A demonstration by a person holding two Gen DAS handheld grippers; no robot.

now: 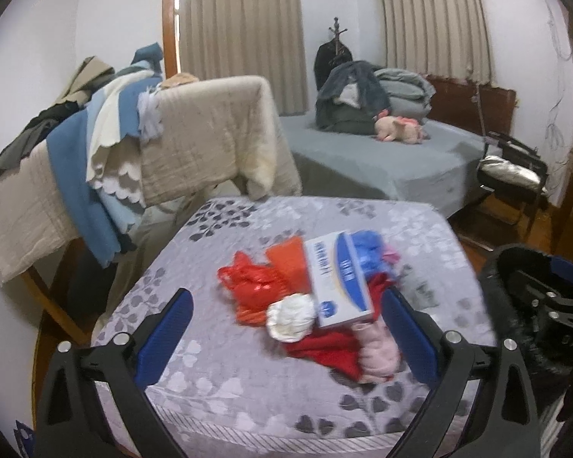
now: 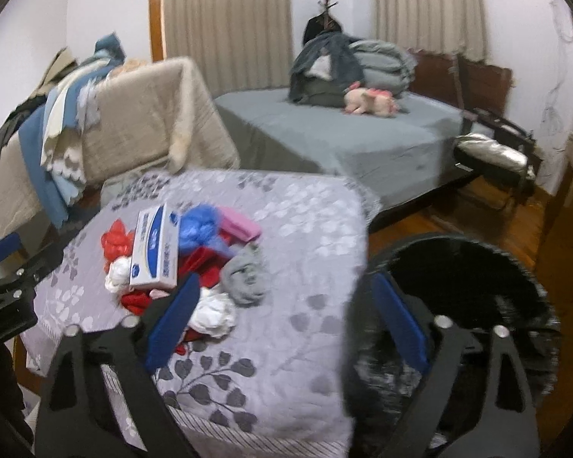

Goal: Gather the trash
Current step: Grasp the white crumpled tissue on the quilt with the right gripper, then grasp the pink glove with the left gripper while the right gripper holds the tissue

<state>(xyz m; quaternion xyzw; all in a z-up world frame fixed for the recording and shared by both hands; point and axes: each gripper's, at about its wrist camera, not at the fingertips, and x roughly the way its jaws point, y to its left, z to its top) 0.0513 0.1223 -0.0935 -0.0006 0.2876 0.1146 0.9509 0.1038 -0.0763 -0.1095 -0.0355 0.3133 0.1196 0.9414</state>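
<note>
The left gripper (image 1: 286, 328) is released, a white-and-blue box (image 1: 340, 278) lying just ahead on the bench (image 1: 248, 393). The right gripper (image 2: 286, 320) (also released, holding nothing) has the black bin (image 2: 477, 286) at its right finger.

table (image 2: 286, 336) front bare; trash pile (image 2: 179, 259) left, black bin (image 2: 466, 305) right.

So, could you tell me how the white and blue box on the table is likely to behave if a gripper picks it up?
The white and blue box looks like thin cardboard, so probably stiff but crushable. It lies tilted on soft red plastic bags, so a push may slide or tip it. Likely light.
</note>
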